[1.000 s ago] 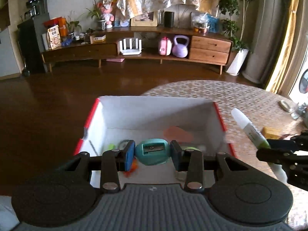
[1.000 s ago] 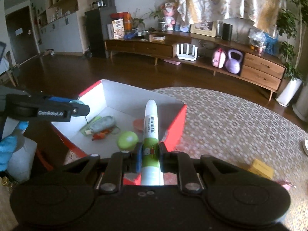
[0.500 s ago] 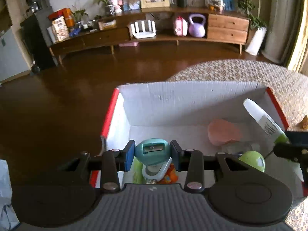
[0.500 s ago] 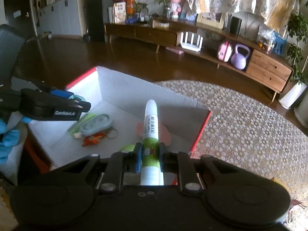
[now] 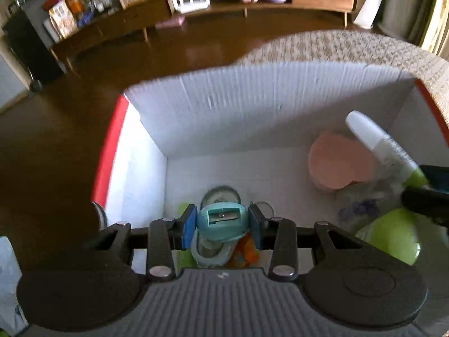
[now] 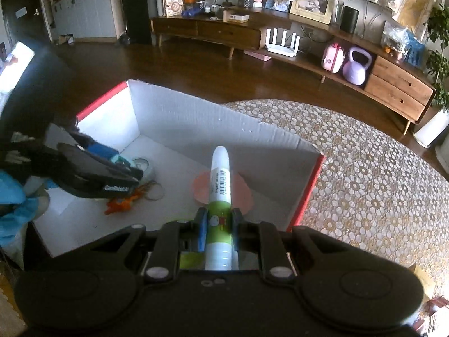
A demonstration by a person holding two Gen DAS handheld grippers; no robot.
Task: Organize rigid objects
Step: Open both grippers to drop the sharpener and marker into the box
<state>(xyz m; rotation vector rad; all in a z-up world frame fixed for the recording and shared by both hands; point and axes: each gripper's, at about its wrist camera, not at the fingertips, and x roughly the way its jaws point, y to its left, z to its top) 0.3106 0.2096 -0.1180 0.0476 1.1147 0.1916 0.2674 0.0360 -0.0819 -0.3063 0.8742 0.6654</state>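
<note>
My left gripper [image 5: 221, 223] is shut on a teal pencil sharpener [image 5: 221, 221], held low inside the white box with red edges [image 5: 252, 101]. My right gripper [image 6: 219, 229] is shut on a white and green glue stick [image 6: 220, 193], its tip pointing over the box's right part; the stick [image 5: 378, 143] also shows at the right of the left wrist view. On the box floor lie a pink heart-shaped piece [image 5: 336, 165], a green ball [image 5: 393, 236], a grey-white correction tape [image 5: 213, 248], an orange item [image 6: 120, 203] and a wire ring [image 6: 154, 192].
The box stands at the edge of a round table with a patterned cloth [image 6: 364, 174]. A yellow block [image 6: 421, 278] lies on the cloth at the right. Beyond the table is dark wooden floor [image 6: 168, 64] and a low sideboard [image 6: 280, 39]. A blue-gloved hand [image 6: 14, 202] holds the left gripper.
Both grippers have come forward and down over the box. The left one with the sharpener has sunk inside it and tilted steeply downward; the glue stick now reaches over the box floor.
</note>
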